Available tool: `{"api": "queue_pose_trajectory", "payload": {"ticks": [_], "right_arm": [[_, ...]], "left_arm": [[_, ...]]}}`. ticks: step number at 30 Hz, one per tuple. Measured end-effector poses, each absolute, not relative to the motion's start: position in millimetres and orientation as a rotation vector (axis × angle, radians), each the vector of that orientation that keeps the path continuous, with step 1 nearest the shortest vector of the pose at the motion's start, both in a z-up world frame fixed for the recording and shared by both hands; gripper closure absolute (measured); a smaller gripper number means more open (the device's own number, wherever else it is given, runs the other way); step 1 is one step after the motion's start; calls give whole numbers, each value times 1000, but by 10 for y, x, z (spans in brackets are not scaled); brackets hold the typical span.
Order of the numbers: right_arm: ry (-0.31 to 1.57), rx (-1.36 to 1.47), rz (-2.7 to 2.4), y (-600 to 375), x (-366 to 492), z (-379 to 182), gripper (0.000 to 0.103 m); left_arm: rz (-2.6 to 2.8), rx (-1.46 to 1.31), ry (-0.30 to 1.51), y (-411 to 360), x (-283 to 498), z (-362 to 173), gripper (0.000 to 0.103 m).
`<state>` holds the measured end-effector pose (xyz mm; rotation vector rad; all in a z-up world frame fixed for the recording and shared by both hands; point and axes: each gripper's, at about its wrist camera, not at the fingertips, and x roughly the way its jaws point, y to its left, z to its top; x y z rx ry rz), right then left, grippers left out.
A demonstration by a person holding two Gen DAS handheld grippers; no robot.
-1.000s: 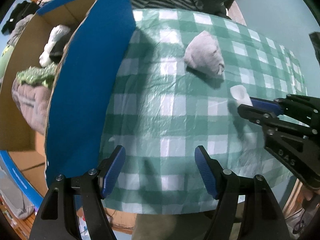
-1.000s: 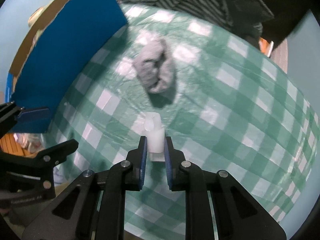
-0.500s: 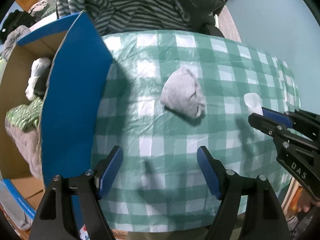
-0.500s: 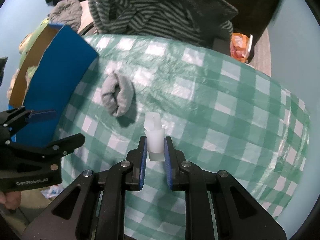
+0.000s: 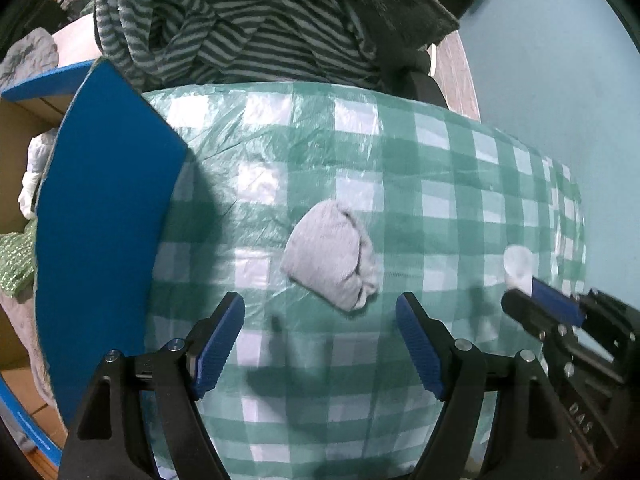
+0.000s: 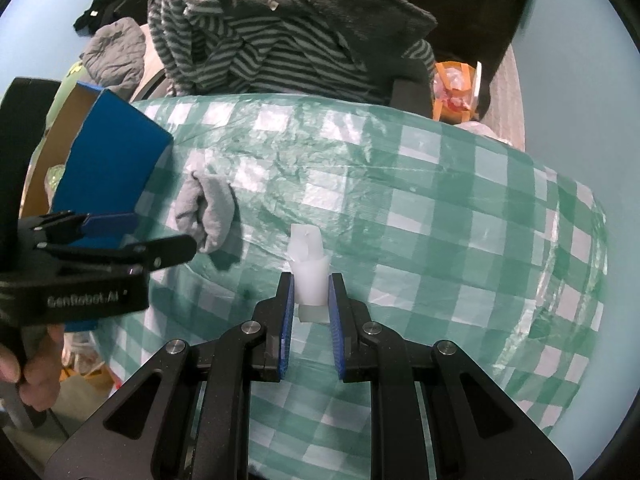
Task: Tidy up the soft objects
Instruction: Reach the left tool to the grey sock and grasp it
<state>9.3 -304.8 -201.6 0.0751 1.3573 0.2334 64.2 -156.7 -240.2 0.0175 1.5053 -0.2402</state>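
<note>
Bench (image 6: 460, 216) under green-check plastic cover, two soft items in play. Right tool (image 6: 308, 300) is pinching a small white soft piece (image 6: 307, 270) between its blue pads, piece upright and raised clear of the cover; its lower end sticks out below the pads. Held at the tips, probably so it can be dropped cleanly rather than dragged.

Left tool (image 5: 320, 336) spread wide, nothing between the pads. It hangs over the near part of the bench, with the grey rolled sock (image 5: 332, 256) lying just ahead of its tips (sock rests flat on the cover, touched by neither tool). Spread looks wide enough to take the bundle whole.

Cardboard box with blue flap (image 5: 100, 220) stands against the left edge of the bench; a green textured item (image 5: 16, 260) and other soft things already lie inside, so I judge it the destination.

Striped and dark fleece garments (image 6: 280, 40) heaped beyond the far edge, not involved for now.

Judgement: white piece in transit, sock next. Risk: the sock may unroll if gripped by one fold only.
</note>
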Motion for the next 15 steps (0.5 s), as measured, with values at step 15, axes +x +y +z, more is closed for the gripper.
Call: {"api": "queue_pose_trajectory", "payload": {"ticks": [15], "right_arm": [[1354,87,232,-3120,110,-2003,87]], "left_arm": [[-179,32,1546,-1631,872,-2724,24]]}}
